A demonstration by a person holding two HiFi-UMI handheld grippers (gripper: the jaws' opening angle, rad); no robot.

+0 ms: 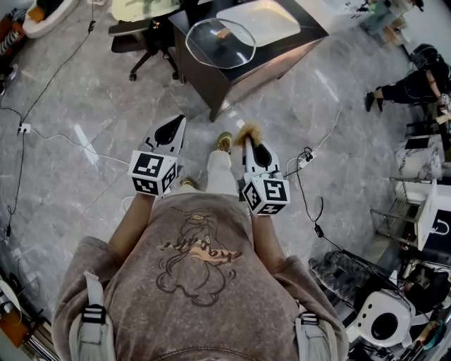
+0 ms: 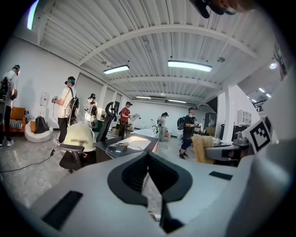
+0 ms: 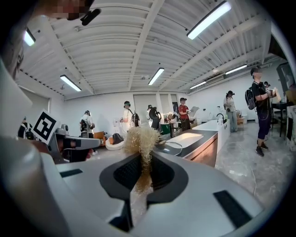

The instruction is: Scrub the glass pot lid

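your right claw [image 3: 140, 162] grips a tan fibrous scrubbing tuft [image 3: 141, 136]; the left claw [image 2: 148, 159] is clenched, empty. the round clear glass pot lid [image 1: 220, 42] lies far ahead on the dark tabletop [image 1: 299, 41]: pin its rim with the left, scrub lightly.

Dark counter [image 1: 268, 70] stands on grey marble floor [image 1: 84, 99]. On its top: glass lid [image 1: 220, 44] at near end, white basin [image 1: 259, 20] just beyond. Cable [image 1: 56, 137] trails across floor.
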